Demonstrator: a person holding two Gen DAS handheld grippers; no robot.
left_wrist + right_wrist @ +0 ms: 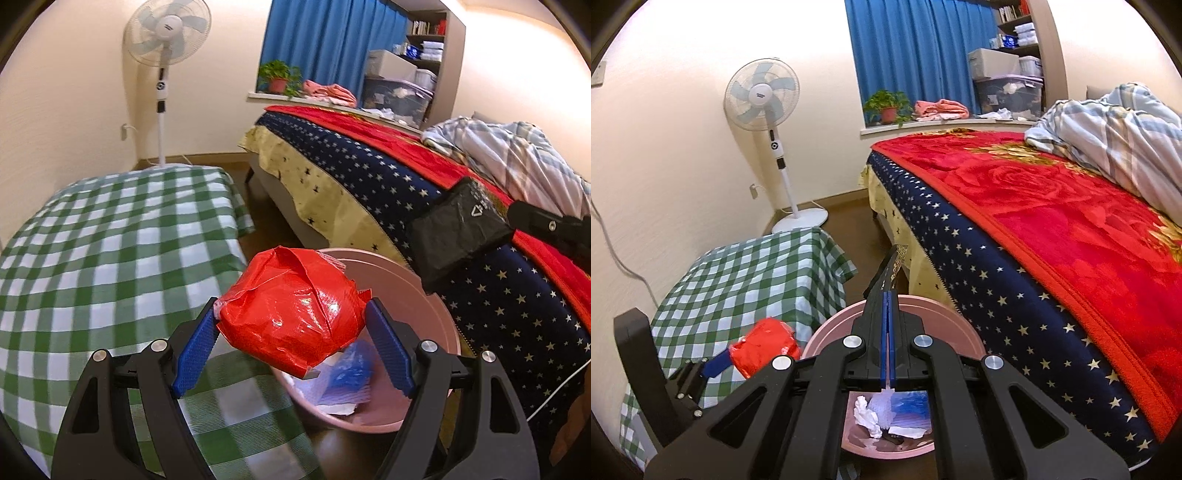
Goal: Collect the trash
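My left gripper (pixel 293 325) is nearest the lens, its blue pads clenched on the two flanks of a crumpled red wrapper (pixel 295 314), which hangs over the near-left rim of the pink bin (pixel 436 306) — more above the 9 o'clock edge than the middle. Inside the bin I can see white paper and a blue plastic scrap at about 6 o'clock. My right gripper (pixel 888 325) is pressed tight on a flat black packet (pixel 892 267), held edge-on and poking out toward 12 o'clock above the far rim; from the left wrist view the same packet sits at 3 o'clock, against the starry bedspread (pixel 498 295). The risk I judge greatest is letting the red wrapper go where it is: it is light and bulky, so it could catch the rim and tumble onto the floor or against the green-checked surface (pixel 110 240) at 9 o'clock. The black packet could likewise slide past the far rim toward the bed. With both grippers crowding one opening, they might also knock each other.
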